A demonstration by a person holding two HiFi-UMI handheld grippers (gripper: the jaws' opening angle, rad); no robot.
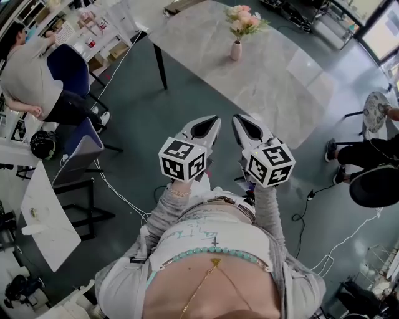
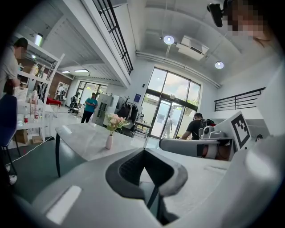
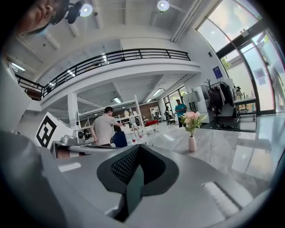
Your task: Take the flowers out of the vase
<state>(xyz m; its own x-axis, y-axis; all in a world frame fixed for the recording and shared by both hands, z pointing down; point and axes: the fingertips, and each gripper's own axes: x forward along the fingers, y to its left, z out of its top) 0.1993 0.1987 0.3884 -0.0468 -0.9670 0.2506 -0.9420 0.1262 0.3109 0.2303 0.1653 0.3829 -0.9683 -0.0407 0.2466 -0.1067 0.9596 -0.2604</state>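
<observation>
Pale, grey-veined stone-look table (image 1: 268, 87) on dark legs stands on a dull teal floor (image 1: 143, 118) in a tall, bright hall. Near the table's far end a small bunch of pink flowers (image 1: 244, 17) with green leaves stands upright in a slim white vase (image 1: 235, 50), the stems down in its neck.

Both claws hang over the floor on the near side of the table, well apart from the vase. The left claw (image 1: 212, 121) and the right claw (image 1: 239, 121) lie side by side, tips aimed toward the table, marker cubes toward the person. In the left gripper view the grey jaws are pressed together at the tips with nothing between them. There the flowers (image 2: 115, 120) stand far beyond the tips, to the left of the claw's line. The right gripper view shows its jaws likewise pressed together and empty, with the vase (image 3: 192, 143) far off to the right.

Only the head view shows a seated person in a light top (image 1: 28, 75) by a blue chair (image 1: 70, 67) at the left, and white cables (image 1: 118, 193) on the floor. The left gripper view alone shows a tall glazed entrance (image 2: 171, 100). The right gripper view alone shows an upper gallery with a black railing (image 3: 111, 58).
</observation>
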